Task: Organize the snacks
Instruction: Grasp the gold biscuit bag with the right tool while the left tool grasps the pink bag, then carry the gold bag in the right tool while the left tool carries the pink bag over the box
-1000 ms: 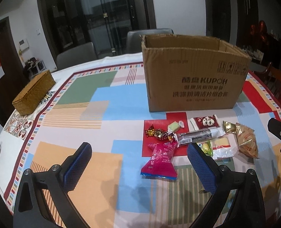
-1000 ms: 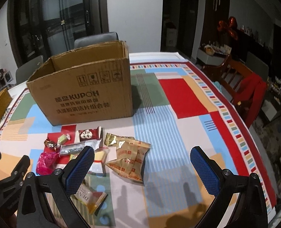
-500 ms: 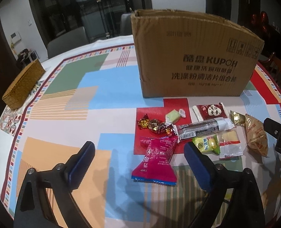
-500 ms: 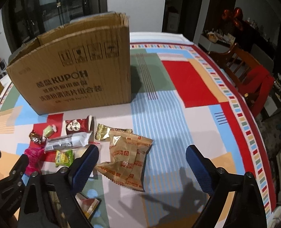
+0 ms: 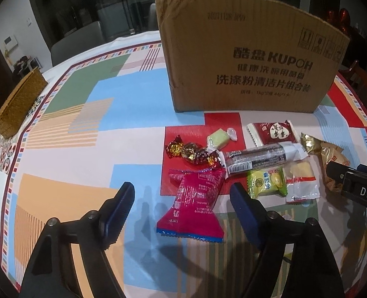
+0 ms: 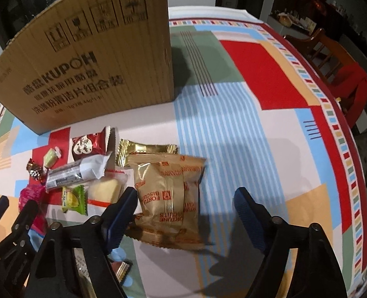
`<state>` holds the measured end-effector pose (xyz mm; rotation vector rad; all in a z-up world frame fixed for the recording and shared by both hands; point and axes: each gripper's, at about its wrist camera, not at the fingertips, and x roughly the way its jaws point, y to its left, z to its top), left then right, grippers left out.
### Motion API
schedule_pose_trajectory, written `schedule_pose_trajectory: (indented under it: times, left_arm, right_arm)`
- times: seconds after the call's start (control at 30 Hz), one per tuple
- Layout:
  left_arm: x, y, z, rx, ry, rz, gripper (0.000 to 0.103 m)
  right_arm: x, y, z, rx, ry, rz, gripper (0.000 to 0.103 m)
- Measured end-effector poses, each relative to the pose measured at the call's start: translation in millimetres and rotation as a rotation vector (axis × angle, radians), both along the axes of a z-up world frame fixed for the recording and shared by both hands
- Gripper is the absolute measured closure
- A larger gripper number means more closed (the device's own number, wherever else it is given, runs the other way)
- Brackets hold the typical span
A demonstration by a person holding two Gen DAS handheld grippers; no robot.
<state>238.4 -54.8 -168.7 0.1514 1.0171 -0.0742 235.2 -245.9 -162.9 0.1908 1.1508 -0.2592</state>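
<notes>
- While both claws are hanging low over the tablecloth (image 5: 89, 114), nothing is being held yet: the left gripper (image 5: 182, 202) is standing spread wide, empty, with the pink packet (image 5: 196, 203) lying between its fingers at twelve o'clock.
- Over on the other side, the right gripper (image 6: 184, 208) is gaping just as wide, framing the gold biscuit packs (image 6: 168, 193); its left pad (image 6: 120, 213) is sitting just beside the pack's edge, though contact is too close to call.
- Every snack is lying loose on the cloth: foil candies (image 5: 191, 152), a green sweet (image 5: 218, 140), a red heart packet (image 5: 274, 132), a dark wrapped bar (image 5: 260, 157), a lime packet (image 5: 266, 182) and a pale clear-wrapped piece (image 5: 300, 178), all crowding together.
- Waiting at twelve o'clock beyond the pile is the cardboard box (image 5: 253, 57), upright; its inside is hidden from both cameras.
- A wicker box (image 5: 18, 106) is idling out at ten o'clock.
- By my reading, the sorting is barely starting: first grabs are lining up, pink for the left, biscuits for the right, and the whole pile is waiting to be moved.
</notes>
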Motion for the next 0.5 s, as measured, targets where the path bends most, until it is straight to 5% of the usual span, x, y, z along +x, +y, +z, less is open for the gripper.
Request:
schedule_pose_trajectory:
  times: [0.2, 0.37, 0.5]
  left_arm:
    - [2, 0, -10, -0.004, 0.033, -0.004, 0.045]
    - [1, -1, -12, -0.005, 0.036, -0.014, 0.065]
    - [0, 0, -8, -0.009, 0.03, -0.015, 0.068]
  right_arm:
    - [2, 3, -9, 0.022, 0.023, 0.013, 0.051]
    - [0, 2, -9, 0.025, 0.009, 0.015, 0.054]
    - [-3, 2, -4, 0.029, -0.011, 0.018, 0.056]
